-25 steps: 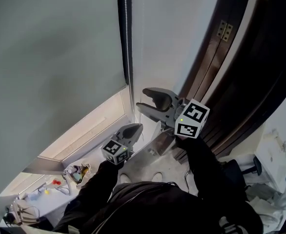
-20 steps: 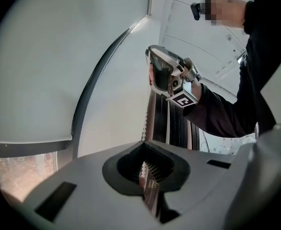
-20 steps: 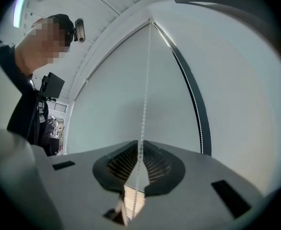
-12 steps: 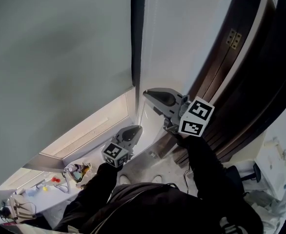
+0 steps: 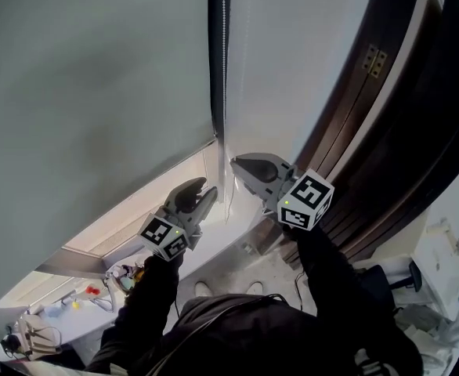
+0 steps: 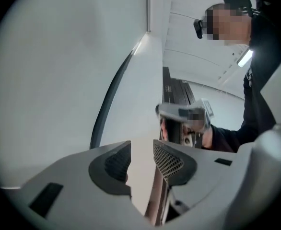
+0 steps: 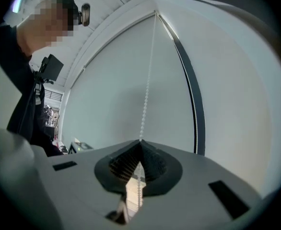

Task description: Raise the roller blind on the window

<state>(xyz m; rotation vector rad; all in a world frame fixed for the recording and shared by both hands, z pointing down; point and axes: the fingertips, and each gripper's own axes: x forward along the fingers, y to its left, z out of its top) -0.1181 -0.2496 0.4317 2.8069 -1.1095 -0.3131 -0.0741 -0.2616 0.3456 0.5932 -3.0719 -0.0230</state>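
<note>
You are pinching the bead chain (image 7: 146, 95) with your right gripper (image 7: 140, 146). Its jaws are pressing together on the beads, with the chain running straight up from the pads and trailing down through the gap behind them. In the head view, the right gripper (image 5: 240, 165) is meeting the chain (image 5: 225, 69) at its lower end. There the beads are hanging just beside a dark strip (image 5: 215, 53) of the window frame.

Your left gripper (image 6: 141, 151) is sitting lower than the grip on the chain and to its left, near the chain but not touching it. Its jaws are opening, and only pale wall (image 6: 150, 71) is showing through the gap between the pads. In the head view, the left gripper (image 5: 206, 193) is pointing up toward the chain's bottom end.

The roller blind (image 5: 96, 77) is spreading out to the left of the chain and covering most of the window. Its bottom edge is hanging about level with the chain's lower end, and a bright sill (image 5: 135, 214) is showing beneath it. The dark door frame (image 5: 386, 124) is standing well to the right of the chain.
</note>
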